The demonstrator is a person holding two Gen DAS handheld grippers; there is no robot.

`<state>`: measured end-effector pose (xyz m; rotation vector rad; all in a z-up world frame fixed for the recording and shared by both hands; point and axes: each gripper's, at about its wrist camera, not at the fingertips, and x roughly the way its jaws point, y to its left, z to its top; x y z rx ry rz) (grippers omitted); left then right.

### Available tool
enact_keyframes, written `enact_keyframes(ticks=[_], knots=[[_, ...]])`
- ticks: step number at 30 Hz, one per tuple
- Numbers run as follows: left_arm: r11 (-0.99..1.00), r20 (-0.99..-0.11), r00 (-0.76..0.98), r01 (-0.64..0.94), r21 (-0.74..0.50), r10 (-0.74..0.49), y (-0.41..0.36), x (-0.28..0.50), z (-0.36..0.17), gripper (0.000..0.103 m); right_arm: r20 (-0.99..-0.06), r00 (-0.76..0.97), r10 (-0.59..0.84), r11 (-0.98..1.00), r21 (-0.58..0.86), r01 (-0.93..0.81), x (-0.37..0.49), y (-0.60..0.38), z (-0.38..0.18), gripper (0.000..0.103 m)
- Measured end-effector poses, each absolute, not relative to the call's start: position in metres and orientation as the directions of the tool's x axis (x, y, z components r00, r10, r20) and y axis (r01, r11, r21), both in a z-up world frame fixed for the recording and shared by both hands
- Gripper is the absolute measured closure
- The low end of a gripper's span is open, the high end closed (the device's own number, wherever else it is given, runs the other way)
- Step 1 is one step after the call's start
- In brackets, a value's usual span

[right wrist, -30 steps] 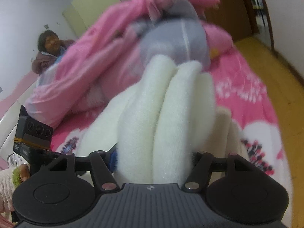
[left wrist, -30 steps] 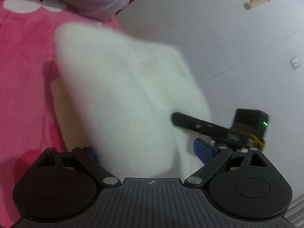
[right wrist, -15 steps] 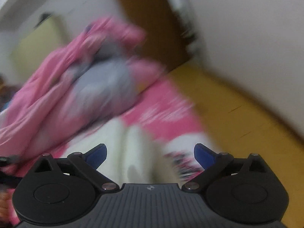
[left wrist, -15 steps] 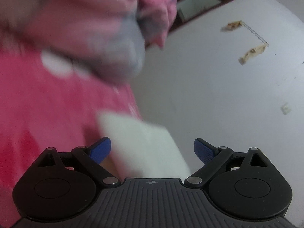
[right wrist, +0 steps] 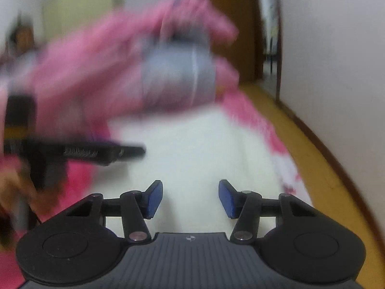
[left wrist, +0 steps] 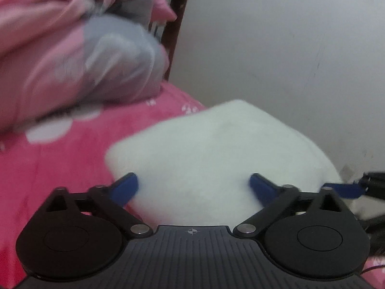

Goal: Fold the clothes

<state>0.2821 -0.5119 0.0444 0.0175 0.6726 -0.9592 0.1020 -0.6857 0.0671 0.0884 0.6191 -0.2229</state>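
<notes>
A white fluffy garment [left wrist: 216,154] lies folded in a thick pad on the pink flowered bedspread [left wrist: 60,168]. My left gripper [left wrist: 193,187] hovers at its near edge, jaws wide and still opening, with the fabric behind the blue pads and nothing pinched. In the right wrist view the same garment [right wrist: 192,149] stretches ahead of my right gripper [right wrist: 191,198]. Its jaws are closing, about half apart, and the pads do not press on the cloth. One blue finger [left wrist: 341,189] of the right gripper shows at the garment's right edge.
A heap of pink and grey bedding [left wrist: 72,55] is piled just beyond the garment. A white wall [left wrist: 288,48] runs along the bed's right side, then a dark wooden door frame [right wrist: 228,12] and a yellow floor [right wrist: 324,173]. A blurred person [right wrist: 21,41] is at far left.
A second ago my right gripper held the bunched white garment up; now it lies flat on the bed and both grippers are off it. Both views have swung round and settled behind it.
</notes>
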Motion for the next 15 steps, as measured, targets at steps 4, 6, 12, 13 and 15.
enact_keyframes(ticks=[4,6,12,13,15], knots=[[0.583,-0.53,0.371,0.75,-0.314,-0.762,-0.5,0.283,0.064,0.004,-0.625,0.753,-0.207,0.971,-0.036,0.238,0.11,-0.68,0.062,0.049],[0.562,-0.496,0.384,0.778,-0.28,-0.779,-0.49,0.269,0.077,0.008,-0.618,0.762,-0.192,0.969,0.005,0.248,0.095,-0.679,0.079,0.049],[0.422,-0.504,0.332,0.904,-0.071,-0.797,-0.468,0.206,0.092,0.005,-0.7,0.684,-0.206,0.968,-0.041,0.249,0.083,-0.658,0.081,0.049],[0.419,-0.537,0.351,0.908,-0.004,-0.767,-0.472,0.194,0.087,0.005,-0.731,0.65,-0.207,0.966,-0.047,0.255,0.093,-0.658,0.069,0.049],[0.43,-0.571,0.399,0.899,0.088,-0.717,-0.476,0.176,0.086,0.005,-0.779,0.59,-0.212,0.962,-0.058,0.269,0.111,-0.658,0.051,0.045]])
